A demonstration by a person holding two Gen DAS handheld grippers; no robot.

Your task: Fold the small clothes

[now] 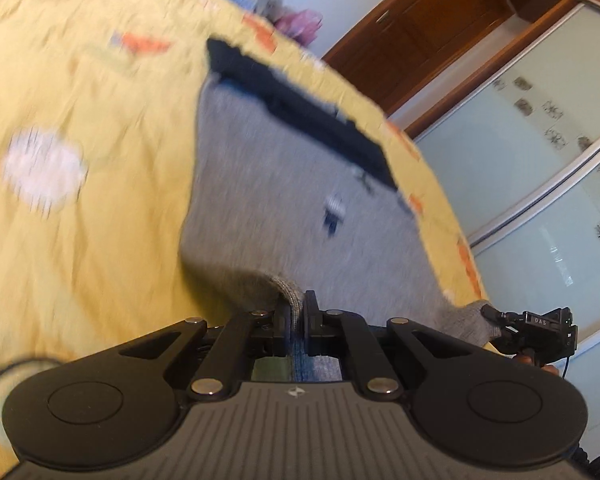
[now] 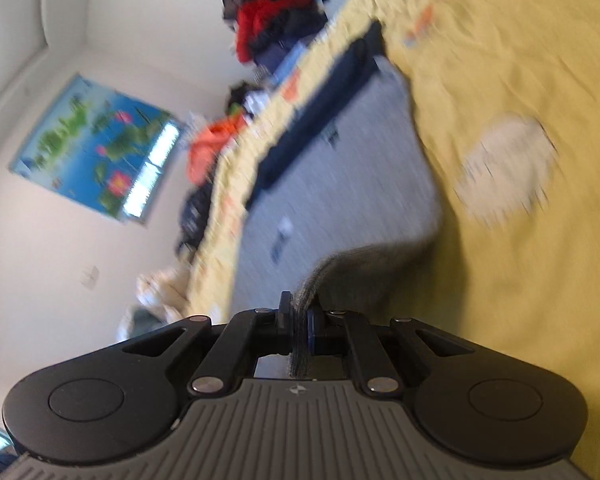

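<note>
The grey knit garment point(image 1: 284, 200) lies on the yellow bedspread point(image 1: 80, 220), running away from both grippers toward twelve o'clock, its dark band point(image 1: 300, 116) at the far end. The left gripper point(image 1: 297, 312) has its jaws closed tight on one near corner, and the right gripper point(image 2: 300, 312) is pinched on the other. Both corners sit equally near, so I judge the fold must carry them forward toward that band.
</note>
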